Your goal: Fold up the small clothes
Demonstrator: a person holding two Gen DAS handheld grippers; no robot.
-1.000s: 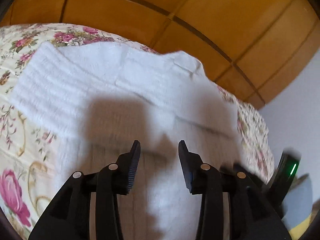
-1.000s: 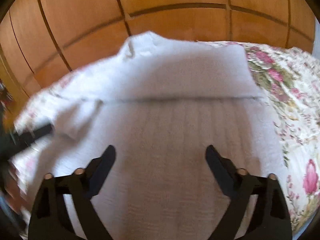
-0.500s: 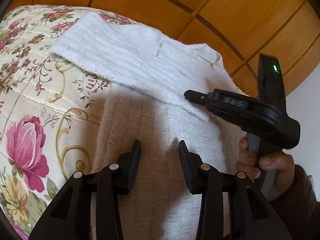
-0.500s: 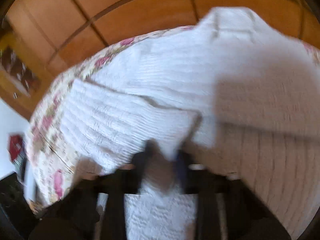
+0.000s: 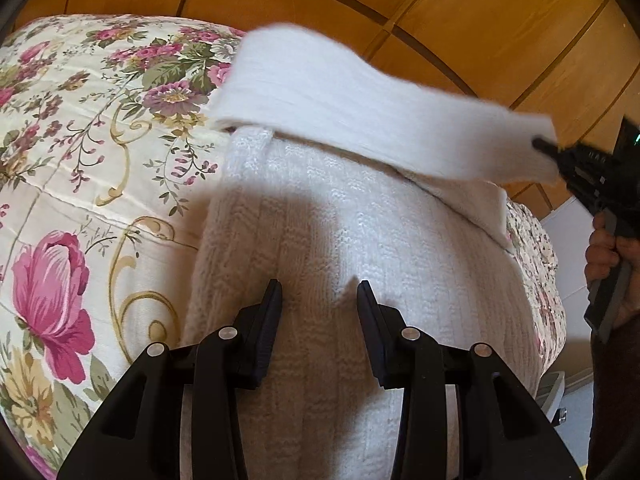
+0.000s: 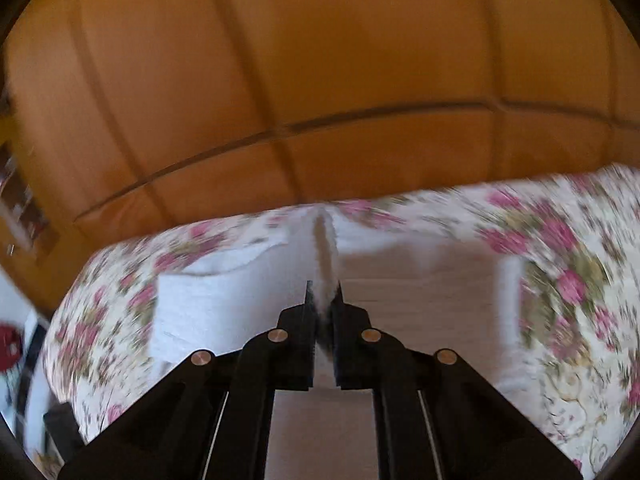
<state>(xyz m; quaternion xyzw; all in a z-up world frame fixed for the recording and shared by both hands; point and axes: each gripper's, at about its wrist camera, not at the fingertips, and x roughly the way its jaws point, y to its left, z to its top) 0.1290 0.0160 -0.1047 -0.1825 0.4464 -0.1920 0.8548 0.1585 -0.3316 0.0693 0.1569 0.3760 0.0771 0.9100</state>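
wall: orange-brown panelled wooden wall (image 5: 500,40) with dark seams, rising behind the bed.
bed cover: cream quilted bed cover printed with pink roses (image 5: 80,208), spread flat under everything.
garment: white ribbed knit sweater (image 5: 360,264), lying on the bed cover with its body flat below the left wrist camera.
sleeve: long white knit sleeve (image 5: 380,120), lifted off the sweater body and stretched across its upper part towards the right – blurred, so it looks to be moving.
right gripper: black two-finger claw (image 6: 323,306), pressed together on the sleeve's cuff end; a fold of white knit stands up between its tips.
left gripper: black two-finger claw (image 5: 319,304), spread apart and holding nothing, low over the sweater's lower body; touching or just above, i cannot tell.
hand: bare hand (image 5: 608,252) around the right gripper's handle at the far right edge.
step: folding a sleeve inward over the body – early in the fold, by my reading.
next: probably lay the sleeve flat across the chest, let go, then smooth it; the loose knit may drag or bunch.
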